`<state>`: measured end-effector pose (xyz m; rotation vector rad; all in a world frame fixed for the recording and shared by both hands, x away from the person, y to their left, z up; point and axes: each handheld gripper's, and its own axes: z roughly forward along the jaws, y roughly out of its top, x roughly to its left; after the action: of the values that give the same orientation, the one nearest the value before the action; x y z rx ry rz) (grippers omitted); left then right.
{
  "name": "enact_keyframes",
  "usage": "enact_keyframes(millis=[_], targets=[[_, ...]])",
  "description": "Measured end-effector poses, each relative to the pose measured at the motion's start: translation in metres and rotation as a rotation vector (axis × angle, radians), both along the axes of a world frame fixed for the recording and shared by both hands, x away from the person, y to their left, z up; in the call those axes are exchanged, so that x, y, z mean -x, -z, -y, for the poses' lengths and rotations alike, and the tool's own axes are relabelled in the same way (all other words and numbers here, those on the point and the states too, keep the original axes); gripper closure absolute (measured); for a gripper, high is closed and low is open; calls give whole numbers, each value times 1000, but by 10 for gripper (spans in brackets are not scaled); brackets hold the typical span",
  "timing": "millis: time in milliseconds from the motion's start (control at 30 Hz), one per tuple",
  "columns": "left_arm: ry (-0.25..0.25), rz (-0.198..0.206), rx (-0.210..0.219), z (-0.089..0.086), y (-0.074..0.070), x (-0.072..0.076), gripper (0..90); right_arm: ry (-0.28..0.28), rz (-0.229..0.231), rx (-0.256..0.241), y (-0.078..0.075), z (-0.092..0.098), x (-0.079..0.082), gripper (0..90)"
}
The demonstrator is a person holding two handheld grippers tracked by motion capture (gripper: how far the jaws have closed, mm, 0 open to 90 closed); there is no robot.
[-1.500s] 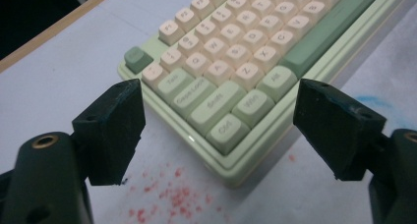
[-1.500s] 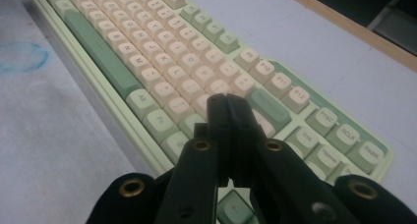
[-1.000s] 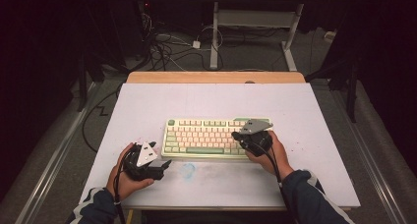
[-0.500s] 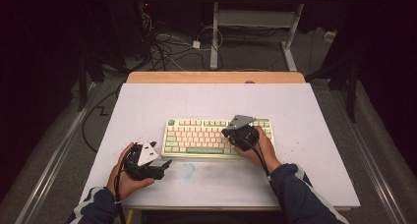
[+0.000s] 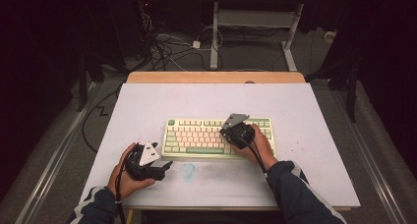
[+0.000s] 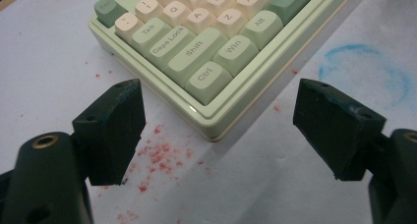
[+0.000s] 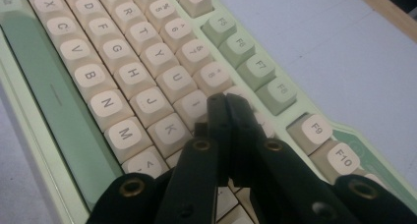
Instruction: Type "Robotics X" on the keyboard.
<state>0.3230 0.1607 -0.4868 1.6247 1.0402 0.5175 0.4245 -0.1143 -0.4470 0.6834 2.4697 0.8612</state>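
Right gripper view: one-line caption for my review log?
Right gripper, jaws shut, poised over the keyboard's cream letter keys near I and K.

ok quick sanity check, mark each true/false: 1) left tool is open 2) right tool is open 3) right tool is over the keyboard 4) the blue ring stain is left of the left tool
1) The left tool is open: true, near the Ctrl corner of the pale green and cream keyboard.
2) False: the right tool has its jaws shut together.
3) True: it sits over the keys.
4) False: the blue ring stain lies right of the left tool.
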Motion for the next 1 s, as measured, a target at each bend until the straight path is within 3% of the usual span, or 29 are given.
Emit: enact_keyframes(millis=[133,233,400,500,667,700,800,1000], targets=[[1,-3,-2,0,0,0,187,3,3,2,-1,0,2,896],[3,-6,-8,0,1,0,187,6,7,-36,-3,3,3,897],[-5,-11,-3,-1,0,-1,193,33,38,-149,-13,15,8,865],[-11,-10,-6,-1,0,-2,194,36,50,-162,-15,18,10,851],[-8,-7,-20,-1,1,-1,194,28,84,-205,-23,28,16,757],[-8,-8,-20,-1,1,-1,194,31,109,-224,-27,31,19,685],[-13,-15,-10,-2,1,-2,194,21,118,-228,-30,34,22,637],[-15,-12,-5,-2,0,-2,194,46,164,-245,-38,43,31,413]])
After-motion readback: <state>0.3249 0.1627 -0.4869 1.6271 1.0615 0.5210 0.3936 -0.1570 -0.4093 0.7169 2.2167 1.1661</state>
